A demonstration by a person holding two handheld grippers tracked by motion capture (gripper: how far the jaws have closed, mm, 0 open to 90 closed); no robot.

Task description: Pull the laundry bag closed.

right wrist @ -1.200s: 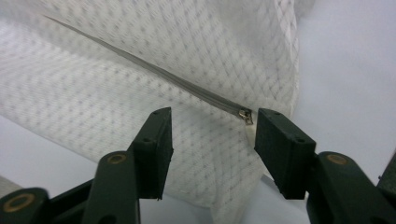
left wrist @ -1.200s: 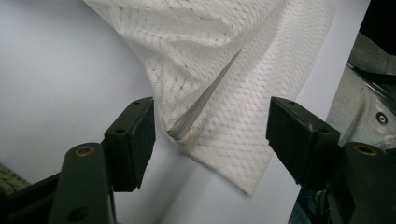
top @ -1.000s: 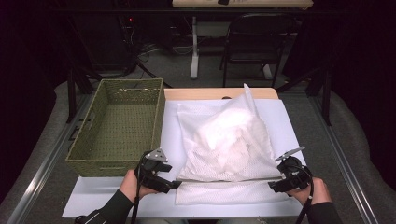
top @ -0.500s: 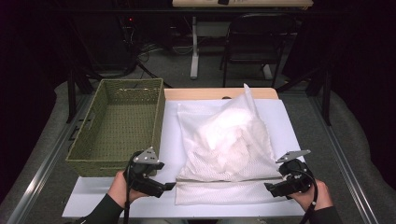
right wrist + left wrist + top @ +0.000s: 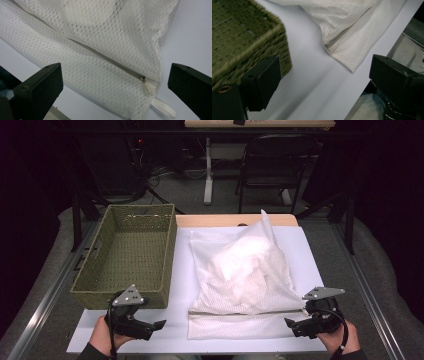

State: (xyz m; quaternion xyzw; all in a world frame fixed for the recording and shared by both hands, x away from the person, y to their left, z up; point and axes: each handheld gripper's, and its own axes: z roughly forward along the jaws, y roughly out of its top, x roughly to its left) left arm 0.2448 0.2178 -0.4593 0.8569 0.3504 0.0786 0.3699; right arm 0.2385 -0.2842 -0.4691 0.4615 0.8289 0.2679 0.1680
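A white mesh laundry bag stuffed with white cloth lies on the white board, its zipper running along the near edge. My left gripper is left of the bag's near-left corner and apart from it. Its jaws have just been opening and are open with nothing between them. My right gripper sits at the bag's near-right corner. Its jaws have just been opening too and stand wide, with the zipper pull ahead of them, untouched.
A green woven basket stands on the left of the board, its near corner close beside my left gripper. A white loop tab hangs off the bag's corner. The board's near edge and the person's lap lie just behind.
Both grippers have let go of the bag's near edge, which has dropped flat. The left gripper has pulled back to the left towards the basket; the right one has eased back a little.
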